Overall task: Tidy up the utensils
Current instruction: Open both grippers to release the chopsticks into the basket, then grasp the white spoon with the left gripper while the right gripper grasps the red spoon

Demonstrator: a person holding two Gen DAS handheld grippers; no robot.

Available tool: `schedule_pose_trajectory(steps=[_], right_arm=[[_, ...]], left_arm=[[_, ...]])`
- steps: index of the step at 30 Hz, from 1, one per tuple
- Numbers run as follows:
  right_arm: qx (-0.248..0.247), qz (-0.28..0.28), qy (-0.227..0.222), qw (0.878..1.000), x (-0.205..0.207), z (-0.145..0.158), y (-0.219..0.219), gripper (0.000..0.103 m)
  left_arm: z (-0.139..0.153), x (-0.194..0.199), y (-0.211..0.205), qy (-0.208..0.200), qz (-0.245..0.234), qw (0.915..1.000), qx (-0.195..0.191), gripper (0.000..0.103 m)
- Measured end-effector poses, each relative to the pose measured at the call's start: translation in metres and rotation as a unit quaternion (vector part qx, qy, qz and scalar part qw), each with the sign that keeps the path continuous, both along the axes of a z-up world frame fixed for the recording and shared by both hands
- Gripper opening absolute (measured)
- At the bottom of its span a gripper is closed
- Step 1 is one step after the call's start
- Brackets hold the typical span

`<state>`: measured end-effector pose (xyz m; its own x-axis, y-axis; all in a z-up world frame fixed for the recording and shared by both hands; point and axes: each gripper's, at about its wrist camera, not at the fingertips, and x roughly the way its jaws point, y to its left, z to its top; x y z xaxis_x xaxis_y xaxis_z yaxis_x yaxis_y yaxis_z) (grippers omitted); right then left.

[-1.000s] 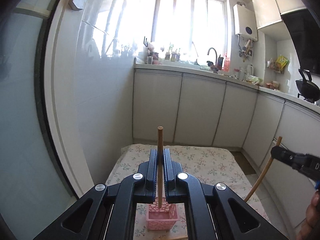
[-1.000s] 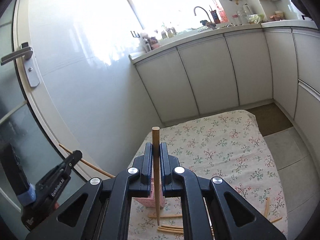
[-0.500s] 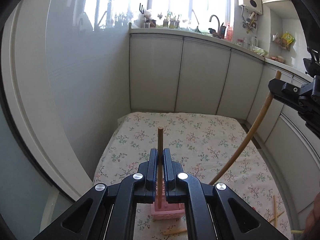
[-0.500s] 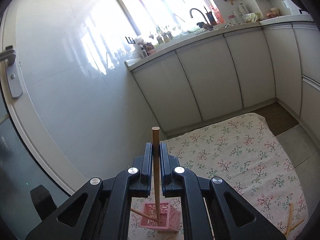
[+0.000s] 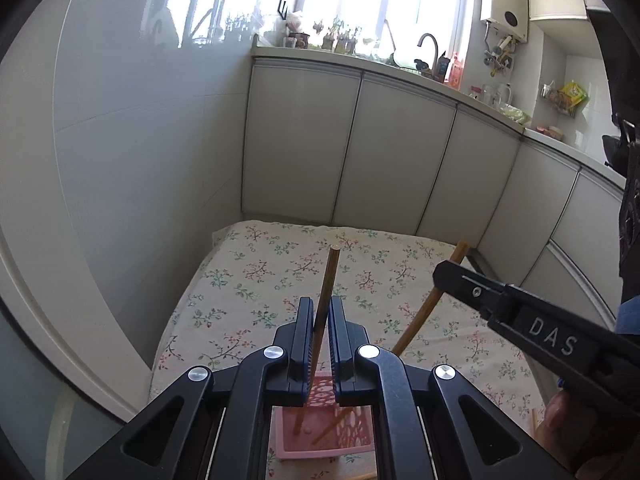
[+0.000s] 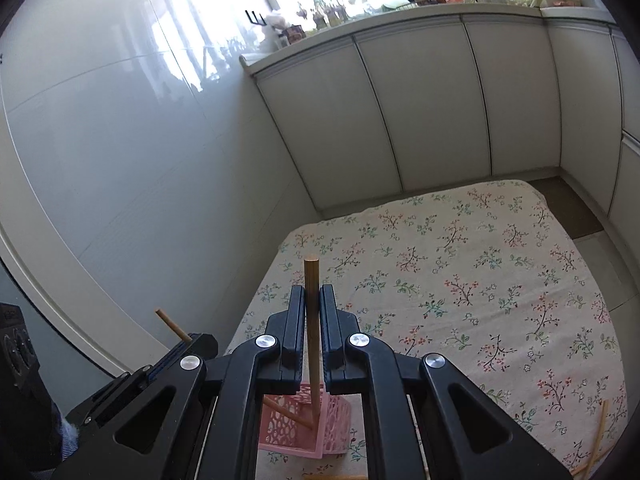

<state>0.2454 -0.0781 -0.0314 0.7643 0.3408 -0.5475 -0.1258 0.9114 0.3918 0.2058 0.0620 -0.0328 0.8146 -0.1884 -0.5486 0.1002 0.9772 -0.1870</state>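
Observation:
A pink perforated basket (image 5: 320,428) stands on the floral cloth, right below both grippers; it also shows in the right wrist view (image 6: 304,420). My left gripper (image 5: 322,316) is shut on a wooden chopstick (image 5: 326,296) whose lower tip reaches inside the basket. My right gripper (image 6: 313,304) is shut on another chopstick (image 6: 311,300) whose tip also stands in the basket. The right gripper shows in the left wrist view (image 5: 452,276), with its chopstick (image 5: 424,312) slanting down into the basket. The left gripper's chopstick shows in the right wrist view (image 6: 170,324).
The floral cloth (image 6: 480,280) covers a low surface beside white cabinets (image 5: 400,160) and a glossy wall (image 6: 140,160). Loose chopsticks (image 6: 598,436) lie on the cloth at the front right, and another lies in front of the basket (image 6: 336,477).
Both grippers have come lower and closer together over the basket. Both chopstick tips now stand inside it. The right gripper has moved close beside the left one.

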Motion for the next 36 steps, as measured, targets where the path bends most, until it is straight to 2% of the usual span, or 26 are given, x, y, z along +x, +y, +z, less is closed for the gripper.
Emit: schedule_pose_trajectory(steps=[3, 5, 7, 11, 18, 24, 31, 36], right_arm=[[0.011, 0.000, 0.012, 1.000, 0.003, -0.001, -0.006, 0.013], [0.013, 0.001, 0.013, 1.000, 0.002, 0.002, -0.011, 0.016], [0.015, 0.002, 0.014, 1.000, -0.002, 0.007, -0.015, 0.021], [0.011, 0.004, 0.016, 1.000, -0.015, 0.017, -0.026, 0.027], [-0.008, -0.003, 0.051, 0.999, -0.040, 0.020, -0.059, 0.043], [-0.013, -0.015, 0.079, 0.997, -0.072, 0.018, -0.099, 0.060], [-0.024, -0.023, 0.143, 0.989, -0.096, 0.007, -0.137, 0.070], [-0.048, -0.040, 0.192, 0.979, -0.105, -0.013, -0.161, 0.071]], left_arm=[[-0.002, 0.002, 0.001, 0.003, 0.003, 0.9999, -0.013, 0.010], [-0.002, 0.003, 0.003, 0.006, 0.004, 0.9998, -0.020, 0.017], [-0.001, 0.003, 0.004, 0.009, 0.009, 0.9997, -0.021, 0.033], [0.001, -0.002, 0.004, 0.022, 0.011, 0.9995, -0.022, 0.040], [0.005, -0.022, -0.006, 0.037, 0.002, 0.9993, 0.008, 0.069], [0.003, -0.042, -0.020, 0.056, -0.006, 0.9980, 0.029, 0.084], [-0.009, -0.064, -0.046, 0.094, -0.034, 0.9933, 0.057, 0.089], [-0.028, -0.076, -0.069, 0.144, -0.080, 0.9834, 0.076, 0.089]])
